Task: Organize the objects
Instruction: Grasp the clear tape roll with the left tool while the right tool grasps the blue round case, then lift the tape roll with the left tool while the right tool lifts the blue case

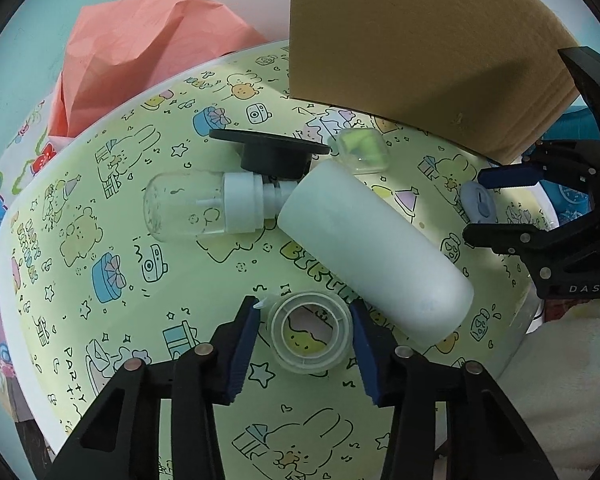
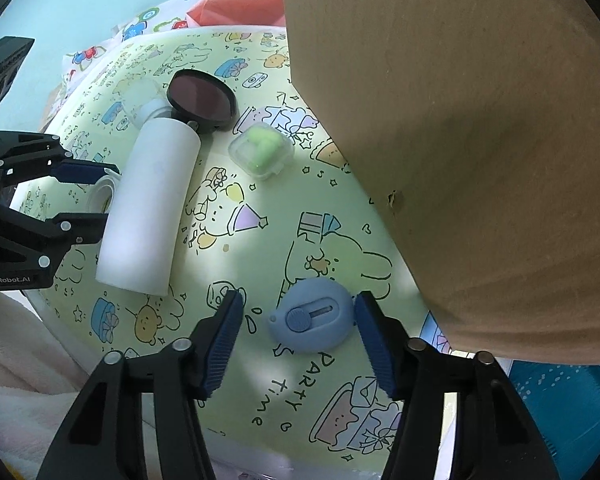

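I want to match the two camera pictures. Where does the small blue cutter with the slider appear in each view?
Left wrist view: the blue cutter is far right, at mid height, between the right tool's open fingers.
Right wrist view: the blue cutter is low in the centre, between that tool's fingers, not gripped.
Shared landmark: the white bottle, lying on its side.
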A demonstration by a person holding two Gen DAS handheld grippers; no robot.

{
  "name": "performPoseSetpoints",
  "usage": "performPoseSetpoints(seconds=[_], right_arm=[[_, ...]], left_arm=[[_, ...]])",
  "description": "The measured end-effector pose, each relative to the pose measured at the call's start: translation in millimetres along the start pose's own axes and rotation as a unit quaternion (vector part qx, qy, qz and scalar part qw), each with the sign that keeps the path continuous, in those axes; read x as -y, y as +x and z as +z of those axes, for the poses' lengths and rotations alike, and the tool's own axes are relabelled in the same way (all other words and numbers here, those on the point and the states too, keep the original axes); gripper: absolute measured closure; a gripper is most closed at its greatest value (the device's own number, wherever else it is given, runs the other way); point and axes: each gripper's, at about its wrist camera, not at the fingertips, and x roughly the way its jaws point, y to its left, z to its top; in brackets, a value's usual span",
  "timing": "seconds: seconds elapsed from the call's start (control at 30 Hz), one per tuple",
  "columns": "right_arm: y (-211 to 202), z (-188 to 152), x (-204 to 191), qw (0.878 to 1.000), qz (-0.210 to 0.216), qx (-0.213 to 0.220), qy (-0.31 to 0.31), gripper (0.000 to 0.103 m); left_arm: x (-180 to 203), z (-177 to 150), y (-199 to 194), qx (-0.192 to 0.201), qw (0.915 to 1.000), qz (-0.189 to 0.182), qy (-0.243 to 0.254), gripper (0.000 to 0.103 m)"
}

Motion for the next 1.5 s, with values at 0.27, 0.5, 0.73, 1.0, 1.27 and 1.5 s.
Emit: performPoseSetpoints(seconds=[0.27, 0.5, 0.73, 1.0, 1.27, 1.5], right_arm=[[2, -2, -5, 1.0, -0.003, -0.002, -0.002, 0.053], [-2, 5, -9, 1.0, 0.003, 0.01, -0.012, 0.053], [-15, 20, -17, 0.999, 0.013, 0.034, -0.019, 0.053], [-40, 30, -25, 0.998, 0.019, 0.063, -0.024, 0.053], [-70, 36, -33, 0.995, 0.017, 0.095, -0.03, 0.053], [-92, 38, -39, 0.993, 0.012, 0.116, -0.035, 0.053]], left_arm=[[5, 4, 1, -0.004, 1.0, 0.005, 0.002, 0.062], [3, 6, -2, -0.007, 0.9999, 0.011, 0.005, 0.062], [2, 12, -18, 0.011, 0.9997, 0.017, 0.01, 0.062], [7, 18, -46, 0.035, 0.9987, 0.035, 0.009, 0.062], [19, 18, -76, 0.06, 0.9971, 0.047, 0.013, 0.062], [25, 23, -96, 0.073, 0.9953, 0.061, 0.014, 0.062]])
